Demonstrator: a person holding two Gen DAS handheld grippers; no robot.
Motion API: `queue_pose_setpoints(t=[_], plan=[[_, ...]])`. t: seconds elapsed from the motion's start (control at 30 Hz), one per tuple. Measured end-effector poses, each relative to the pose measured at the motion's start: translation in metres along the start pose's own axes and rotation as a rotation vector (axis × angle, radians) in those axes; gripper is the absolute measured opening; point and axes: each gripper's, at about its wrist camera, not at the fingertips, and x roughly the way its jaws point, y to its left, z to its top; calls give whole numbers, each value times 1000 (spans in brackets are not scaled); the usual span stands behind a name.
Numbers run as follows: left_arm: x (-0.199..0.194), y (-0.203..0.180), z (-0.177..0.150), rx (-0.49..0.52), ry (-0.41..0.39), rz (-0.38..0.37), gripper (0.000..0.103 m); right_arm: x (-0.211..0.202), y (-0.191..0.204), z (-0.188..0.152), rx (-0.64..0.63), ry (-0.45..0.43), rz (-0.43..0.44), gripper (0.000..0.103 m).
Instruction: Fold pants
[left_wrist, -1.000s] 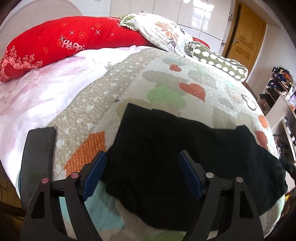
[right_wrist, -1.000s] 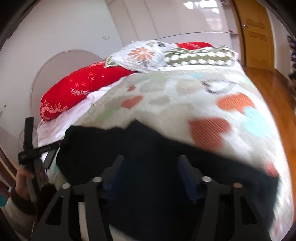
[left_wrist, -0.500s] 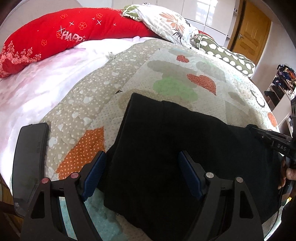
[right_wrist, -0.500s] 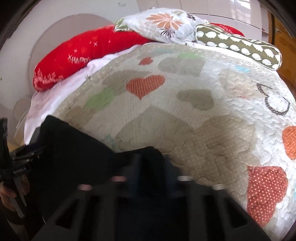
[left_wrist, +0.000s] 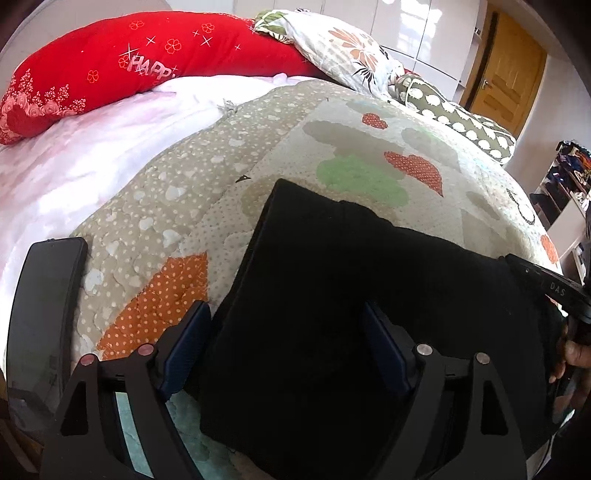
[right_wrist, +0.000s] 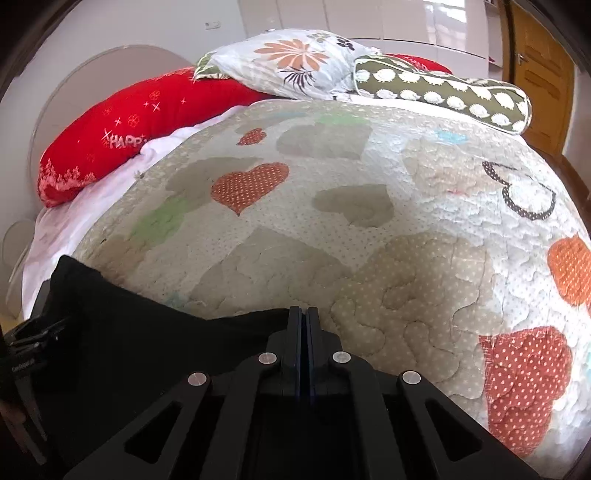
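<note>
CHANGE: right tool (right_wrist: 303, 325) now closed at far edge of pants (left_wrist: 351, 314), wide apart a second ago; whether pinching cloth, cannot tell | MEANING: likely ready to lift for next fold | left tool (left_wrist: 284, 343) apart, hovering over pants | LOOK: black, flat, already doubled, on bed quilt (left_wrist: 351, 147).

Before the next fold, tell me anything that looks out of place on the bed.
A dark phone lies on the quilt's left edge, beside the black pants; it has no part in folding. The pants' far edge steps unevenly. Nothing looks spilled or damaged.
</note>
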Motion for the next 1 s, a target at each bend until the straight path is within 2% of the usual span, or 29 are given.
queue_pose_setpoints(t=[0.17, 0.27, 0.33, 0.4, 0.47, 0.73, 0.87, 1.0], plan=[[3, 5, 0, -26, 7, -29, 83, -10, 2, 0, -5, -6, -29, 4], [-1, 4, 1, -27, 17, -25, 83, -35, -3, -3, 34, -41, -44, 7], [-7, 3, 1, -32, 17, -16, 82, -57, -4, -7, 50, -65, -27, 17], [-17, 1, 1, -29, 4, -10, 82, -80, -2, -18, 40, -97, -21, 35], [-27, -4, 1, -18, -16, -10, 82, -95, 1, -31, 28, -106, -21, 39], [-43, -32, -1, 54, -53, -5, 83, -114, -14, -99, 70, -47, -94, 40], [-53, -39, -4, 57, -88, 8, 83, -111, -28, -118, 87, -25, -132, 41], [-61, -46, -4, 70, -124, 11, 83, -109, -33, -121, 92, -29, -144, 41]])
